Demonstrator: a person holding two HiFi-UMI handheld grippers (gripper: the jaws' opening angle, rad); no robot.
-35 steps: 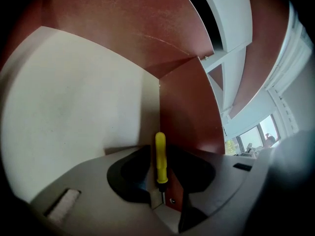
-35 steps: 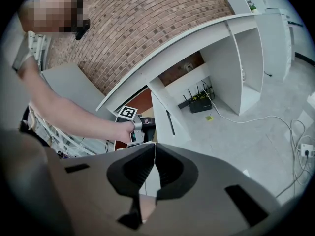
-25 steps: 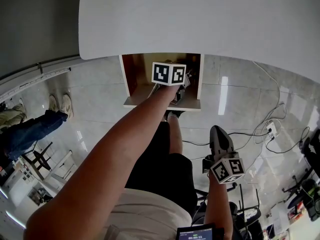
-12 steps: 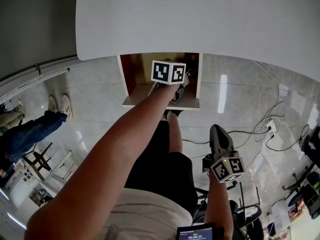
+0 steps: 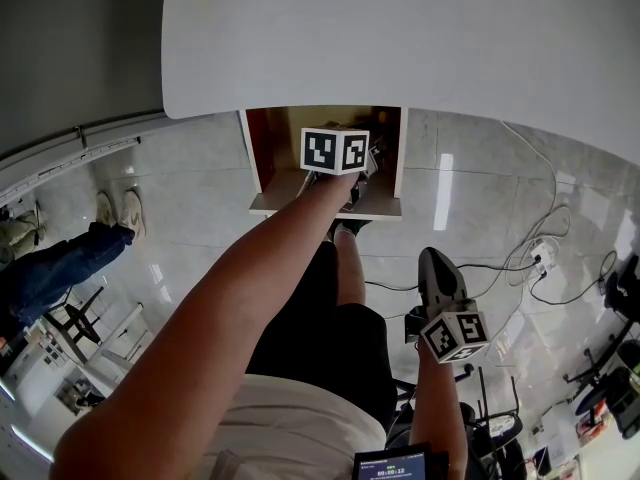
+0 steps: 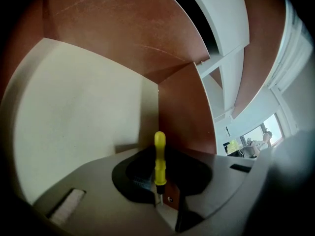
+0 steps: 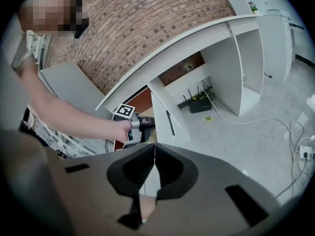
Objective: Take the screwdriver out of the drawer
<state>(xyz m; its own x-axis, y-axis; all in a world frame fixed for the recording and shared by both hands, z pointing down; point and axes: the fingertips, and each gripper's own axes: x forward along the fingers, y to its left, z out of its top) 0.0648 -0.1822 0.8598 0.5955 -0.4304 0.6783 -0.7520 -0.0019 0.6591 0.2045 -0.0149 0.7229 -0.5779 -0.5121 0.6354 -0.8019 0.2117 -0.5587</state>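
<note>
The drawer (image 5: pixel 262 148) is pulled out from under the front edge of the white table (image 5: pixel 400 38). The left gripper (image 6: pixel 158 193) is reaching down into it, over toward the drawer's right side. The yellow screwdriver (image 6: pixel 159 156) is in that gripper. Its jaws have just been closing, and now they pinch the screwdriver low down, where the yellow handle meets the thin metal part. The handle sticks straight out past the jaws, toward the brown wall on the drawer's right side. So the screwdriver is inside the drawer, not out yet. I cannot tell if it has come up off the drawer's pale floor. The right gripper (image 7: pixel 154 163) hangs low, well away from the drawer, over the shiny floor. Its jaws are closed together and nothing is in them. I think the grabbing step is just done, and the lifting step comes next. The next move needs the left gripper to keep its pinch tight and come up and back toward the person. The long handle must clear the drawer's front edge and the table edge above it, or it may bump and slip.
</note>
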